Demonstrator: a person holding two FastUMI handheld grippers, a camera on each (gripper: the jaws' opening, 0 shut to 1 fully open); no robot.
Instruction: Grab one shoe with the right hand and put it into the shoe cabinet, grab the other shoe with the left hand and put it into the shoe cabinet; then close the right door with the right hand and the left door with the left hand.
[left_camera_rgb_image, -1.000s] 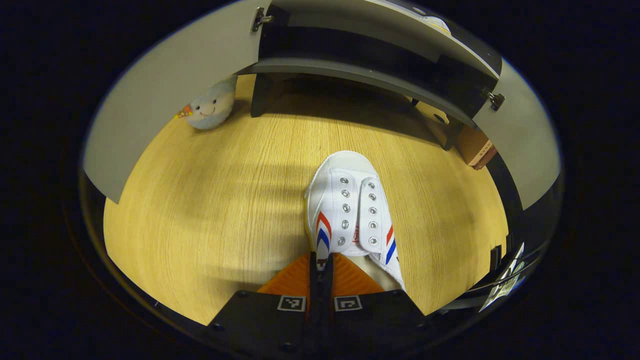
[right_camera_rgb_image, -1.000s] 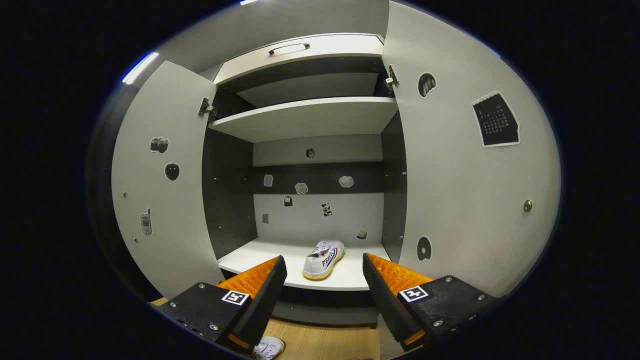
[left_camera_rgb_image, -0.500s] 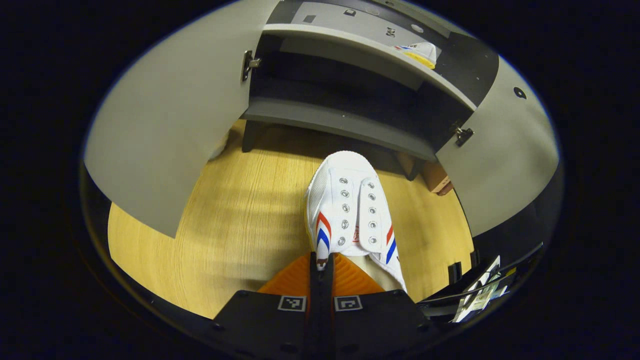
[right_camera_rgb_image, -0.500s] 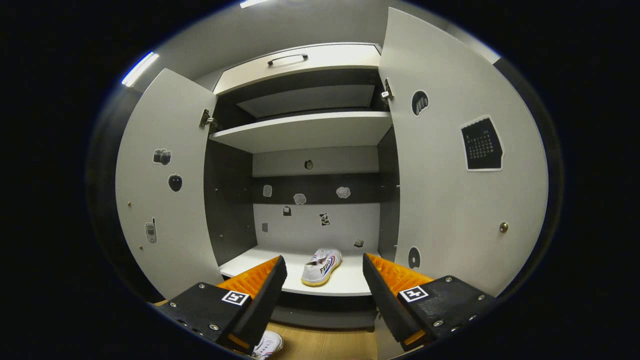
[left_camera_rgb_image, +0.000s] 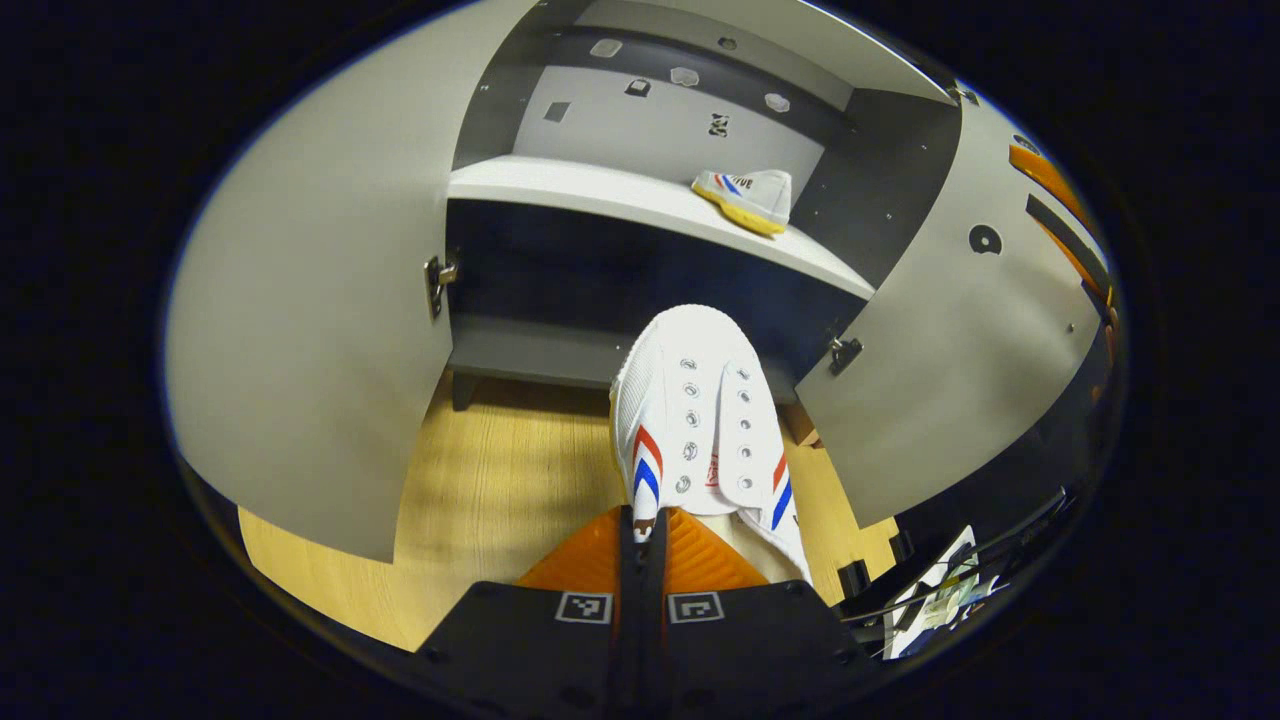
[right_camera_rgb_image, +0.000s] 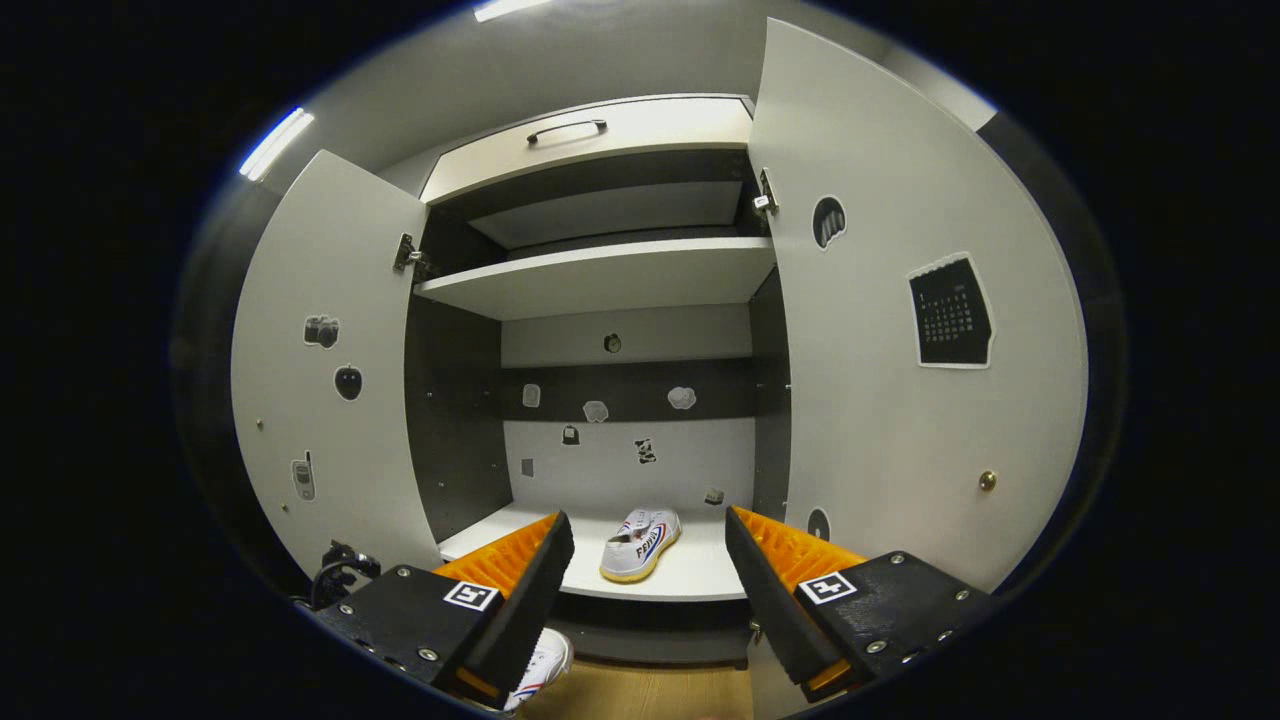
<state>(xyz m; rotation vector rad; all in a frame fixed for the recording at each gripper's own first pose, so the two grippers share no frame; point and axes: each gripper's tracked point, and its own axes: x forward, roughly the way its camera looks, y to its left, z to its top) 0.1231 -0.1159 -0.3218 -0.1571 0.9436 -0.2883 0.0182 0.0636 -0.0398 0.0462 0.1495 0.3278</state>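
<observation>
Left gripper (left_camera_rgb_image: 641, 528): its jaws were pressed nearly together on the heel rim of the held shoe (left_camera_rgb_image: 700, 420), which stuck out forward from the fingers, toe pointing at the cabinet.
Right gripper (right_camera_rgb_image: 645, 580): jaws stood wide apart with nothing between them, facing the open shoe cabinet (right_camera_rgb_image: 600, 280).
Placed shoe (right_camera_rgb_image: 640, 543): it sat on the lower shelf (right_camera_rgb_image: 690, 575), right of centre, heel toward the opening and toe angled toward the back wall; in the left gripper view it lay on that shelf (left_camera_rgb_image: 600, 195), toward its right end (left_camera_rgb_image: 745, 198).
Key relation: the held shoe's long axis ran straight out from the left jaws toward the cabinet, and the shelf lay above and beyond its toe, so the shoe probably had to rise and go forward onto the bare left part of the shelf.
Doors: the left door (right_camera_rgb_image: 320, 380) and right door (right_camera_rgb_image: 920, 330) both stood wide open.
Hidden or unclear: the grip point at the heel was covered by the fingers; the held shoe showed as a cut-off toe (right_camera_rgb_image: 535, 672) in the right gripper view.
</observation>
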